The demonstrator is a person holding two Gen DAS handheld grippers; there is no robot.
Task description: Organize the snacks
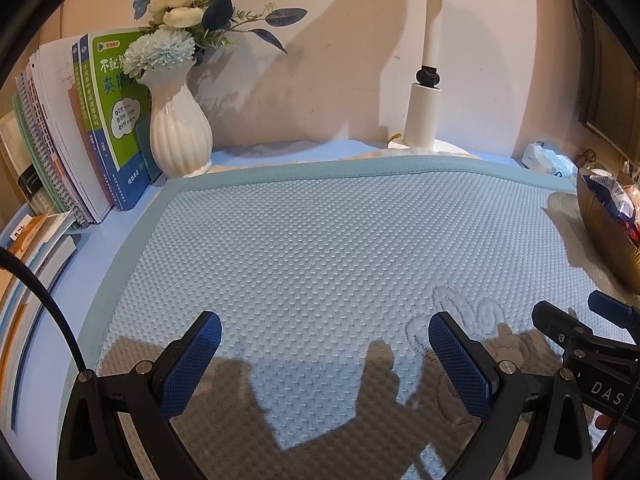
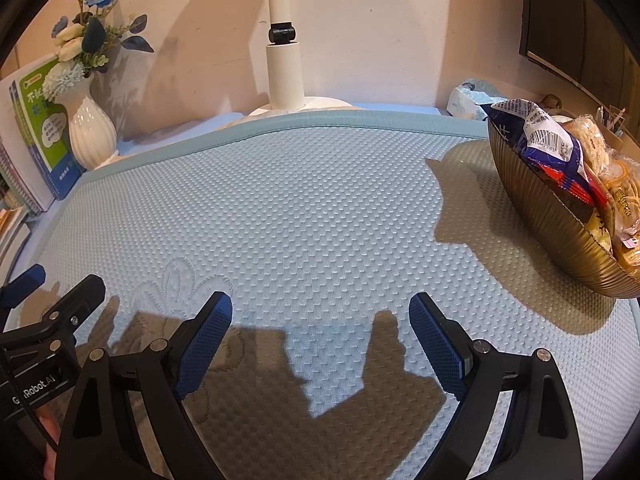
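Looks like we're done or not started: both tongs, left tongs (image 1: 325,364) and right tongs (image 2: 321,346), gape empty over the mat (image 2: 320,220), snacks (image 2: 560,152) piled in the bowl (image 2: 560,232); next we'd reach right.

- White ribbed vase (image 1: 180,132) of blue flowers (image 1: 188,12) standing beside leaning books (image 1: 80,128).
- White lamp post (image 2: 284,72) rising behind the blue textured mat (image 2: 300,208).
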